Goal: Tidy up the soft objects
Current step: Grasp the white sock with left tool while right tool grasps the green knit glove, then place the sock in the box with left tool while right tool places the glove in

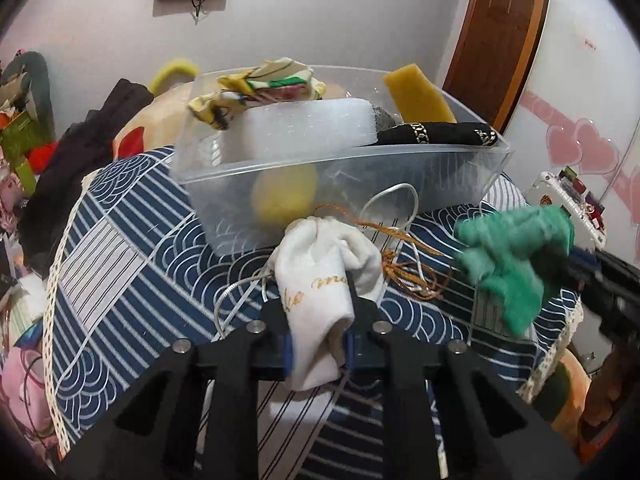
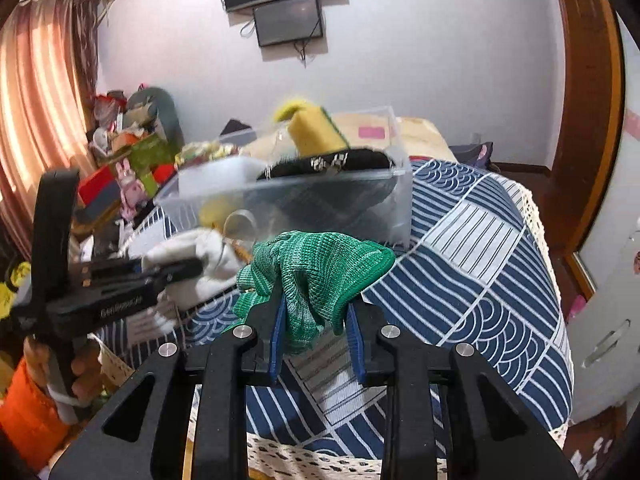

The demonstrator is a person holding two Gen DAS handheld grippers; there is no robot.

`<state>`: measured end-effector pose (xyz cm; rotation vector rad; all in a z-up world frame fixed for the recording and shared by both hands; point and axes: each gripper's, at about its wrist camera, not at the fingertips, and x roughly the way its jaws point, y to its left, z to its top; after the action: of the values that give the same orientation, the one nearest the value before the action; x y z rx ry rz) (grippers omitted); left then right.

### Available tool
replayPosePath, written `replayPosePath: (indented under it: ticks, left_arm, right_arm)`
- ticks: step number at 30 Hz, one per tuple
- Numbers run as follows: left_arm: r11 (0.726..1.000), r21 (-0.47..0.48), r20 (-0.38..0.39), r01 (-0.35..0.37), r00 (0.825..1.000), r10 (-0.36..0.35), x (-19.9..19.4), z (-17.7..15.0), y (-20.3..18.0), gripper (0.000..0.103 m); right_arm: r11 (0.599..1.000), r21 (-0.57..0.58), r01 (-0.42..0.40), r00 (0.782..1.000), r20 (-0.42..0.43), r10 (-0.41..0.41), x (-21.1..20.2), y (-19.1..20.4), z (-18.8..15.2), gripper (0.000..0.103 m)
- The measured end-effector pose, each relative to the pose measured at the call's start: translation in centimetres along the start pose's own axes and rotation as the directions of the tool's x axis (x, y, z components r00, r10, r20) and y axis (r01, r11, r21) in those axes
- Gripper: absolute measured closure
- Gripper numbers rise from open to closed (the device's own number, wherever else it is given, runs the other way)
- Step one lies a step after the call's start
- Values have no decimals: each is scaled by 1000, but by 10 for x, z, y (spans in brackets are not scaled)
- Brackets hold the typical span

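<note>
My left gripper [image 1: 320, 312] is shut on a white drawstring pouch [image 1: 324, 272] with gold lettering, held just above the blue patterned tablecloth [image 1: 132, 264]. My right gripper [image 2: 314, 304] is shut on a green knitted glove [image 2: 316, 268], which also shows at the right of the left wrist view [image 1: 512, 256]. Ahead of both stands a clear plastic bin [image 1: 340, 172] holding a white foam block [image 1: 304, 128], a yellow sponge [image 1: 420, 94], a black cloth [image 1: 440, 134] and a patterned cloth [image 1: 260, 88]. The bin also shows in the right wrist view [image 2: 288, 196].
A white cord and gold tassel strings [image 1: 404, 256] lie on the cloth in front of the bin. Clutter of clothes and boxes [image 2: 128, 148] fills the left side. A wooden door frame [image 2: 592, 120] stands at the right. The tablecloth's lace edge [image 2: 320, 456] hangs near me.
</note>
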<state>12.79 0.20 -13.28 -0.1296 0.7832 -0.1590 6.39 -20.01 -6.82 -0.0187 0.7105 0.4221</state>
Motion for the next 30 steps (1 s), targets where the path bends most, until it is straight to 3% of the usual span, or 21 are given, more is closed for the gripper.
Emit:
replayPosePath:
  ticks: [10,17,25,30]
  left_arm:
    - [1000,18,154,-3,988,0,-60,8,-10,91]
    - [1000,28,291,0,957,-8,-105,35,-11,91]
    - [999,35,393,-41,919,24,-119,74,-11,91]
    - [999,23,400,-45,916,32,-108,94,-6,91]
  right_arm:
    - [1000,-3,11,995,100,-10,-16,0,28,79]
    - [999,-22,33,982,187,-28,-29,3,50,79]
    - [998,-33,54,965,258,-44,-29,3,77,79]
    - [997,-48,54,961,273,-39,-15,13,91,79]
